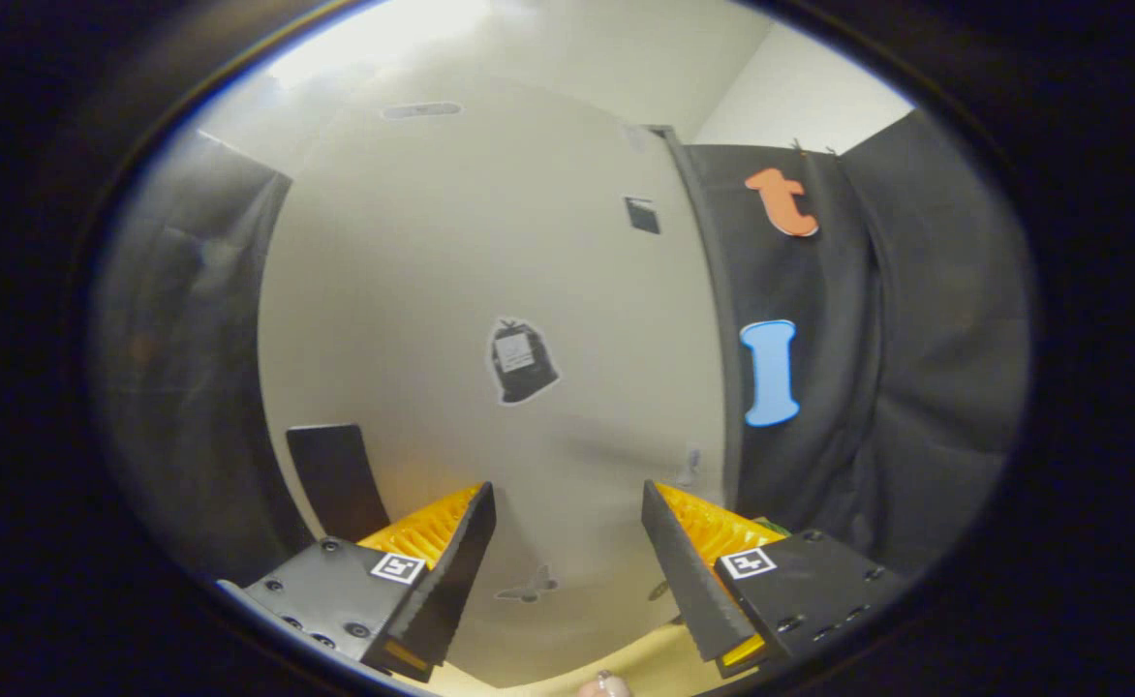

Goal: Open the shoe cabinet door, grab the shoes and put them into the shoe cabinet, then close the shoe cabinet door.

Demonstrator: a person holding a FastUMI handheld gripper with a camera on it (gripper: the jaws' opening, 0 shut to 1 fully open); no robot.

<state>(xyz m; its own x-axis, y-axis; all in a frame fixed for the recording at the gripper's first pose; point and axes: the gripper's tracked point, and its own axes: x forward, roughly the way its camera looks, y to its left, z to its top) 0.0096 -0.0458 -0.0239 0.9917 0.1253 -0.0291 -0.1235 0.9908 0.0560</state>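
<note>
Facing the shoe cabinet door (432, 290): pale panel, shut as far as you can tell, just beyond your tool (567, 532). Tool fingers spread, nothing between them. Small dark sticker (521, 361) mid-door, dark handle (337, 479) beside the left finger. Black cloth wall (916, 339) right of the door.

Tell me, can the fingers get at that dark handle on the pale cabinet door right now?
Probably yes. The gripper is open and holds nothing. The dark handle sits on the cabinet door just ahead, off to one side, with nothing in between.
</note>
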